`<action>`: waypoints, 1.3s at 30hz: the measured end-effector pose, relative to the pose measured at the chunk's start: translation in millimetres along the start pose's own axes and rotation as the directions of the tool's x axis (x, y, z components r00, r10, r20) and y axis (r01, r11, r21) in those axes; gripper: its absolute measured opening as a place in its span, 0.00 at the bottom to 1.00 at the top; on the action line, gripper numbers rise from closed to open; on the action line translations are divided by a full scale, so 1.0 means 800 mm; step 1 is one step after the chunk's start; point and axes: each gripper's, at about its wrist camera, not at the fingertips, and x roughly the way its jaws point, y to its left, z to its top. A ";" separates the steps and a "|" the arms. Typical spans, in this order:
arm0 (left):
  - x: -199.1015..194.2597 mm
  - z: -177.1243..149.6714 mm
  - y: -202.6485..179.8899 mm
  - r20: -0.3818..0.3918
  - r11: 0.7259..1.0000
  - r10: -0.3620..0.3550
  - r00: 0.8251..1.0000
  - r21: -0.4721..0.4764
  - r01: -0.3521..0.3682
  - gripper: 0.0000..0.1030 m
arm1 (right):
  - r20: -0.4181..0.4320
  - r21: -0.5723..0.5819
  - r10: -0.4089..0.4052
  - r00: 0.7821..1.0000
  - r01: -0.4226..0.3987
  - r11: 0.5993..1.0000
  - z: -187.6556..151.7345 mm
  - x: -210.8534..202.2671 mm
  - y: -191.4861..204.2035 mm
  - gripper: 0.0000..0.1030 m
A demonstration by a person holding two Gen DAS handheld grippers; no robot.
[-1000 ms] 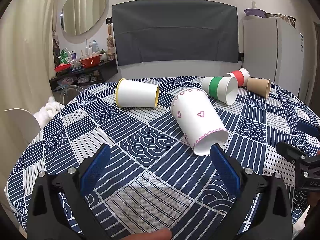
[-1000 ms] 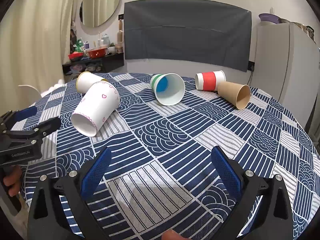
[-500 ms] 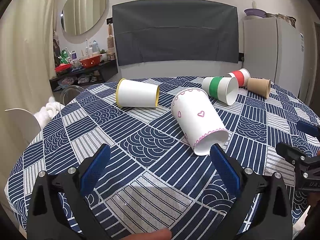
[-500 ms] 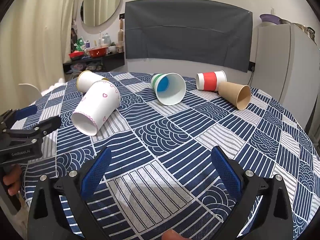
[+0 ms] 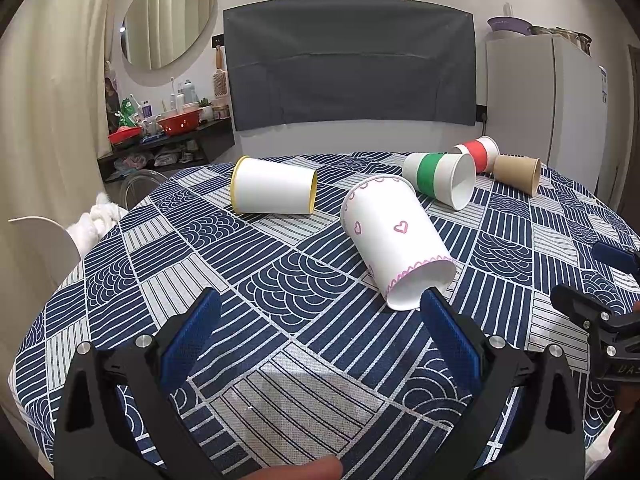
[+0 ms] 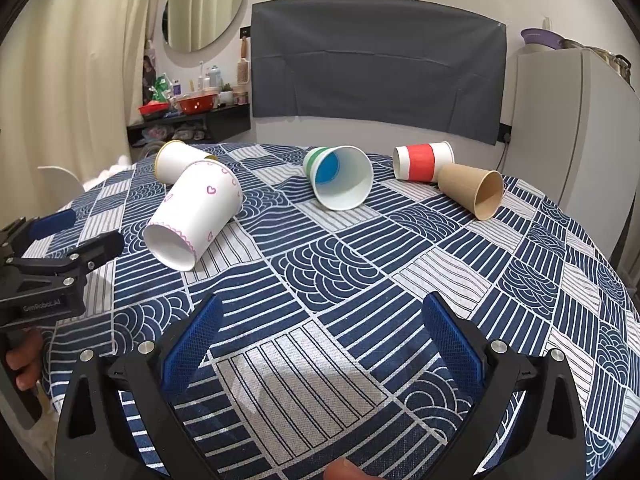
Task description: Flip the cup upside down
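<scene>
Several paper cups lie on their sides on the round table. A white cup with pink hearts [image 5: 394, 242] [image 6: 196, 214] lies nearest, its mouth toward me. A yellow-rimmed white cup [image 5: 274, 192] [image 6: 176, 160] lies behind it. A green-banded cup [image 5: 440, 180] [image 6: 340, 178], a red-banded cup [image 5: 478, 152] [image 6: 424, 161] and a brown cup [image 5: 516, 174] [image 6: 472, 190] lie further right. My left gripper [image 5: 320, 336] is open and empty, just short of the heart cup. My right gripper [image 6: 320, 340] is open and empty over bare cloth.
The table wears a blue and white patterned cloth [image 5: 248, 280] [image 6: 360, 280]. A white chair [image 5: 44, 240] stands at its left edge. A dark shelf with bottles and red bowls [image 5: 160, 128] lines the back wall. A white fridge [image 6: 580, 120] stands at the right.
</scene>
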 end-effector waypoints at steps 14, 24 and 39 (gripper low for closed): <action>0.000 -0.002 -0.002 0.001 1.000 -0.006 1.000 0.004 0.006 0.95 | -0.001 -0.002 0.000 1.000 0.000 1.000 0.000 0.000 0.001 0.93; -0.002 -0.002 -0.002 0.003 1.000 -0.007 1.000 0.008 0.007 0.95 | -0.007 -0.003 0.005 1.000 -0.005 1.000 -0.001 0.001 0.002 0.93; -0.001 -0.002 -0.004 0.007 1.000 -0.002 1.000 0.014 0.002 0.95 | -0.013 -0.006 0.015 1.000 -0.015 1.000 -0.001 0.002 0.001 0.93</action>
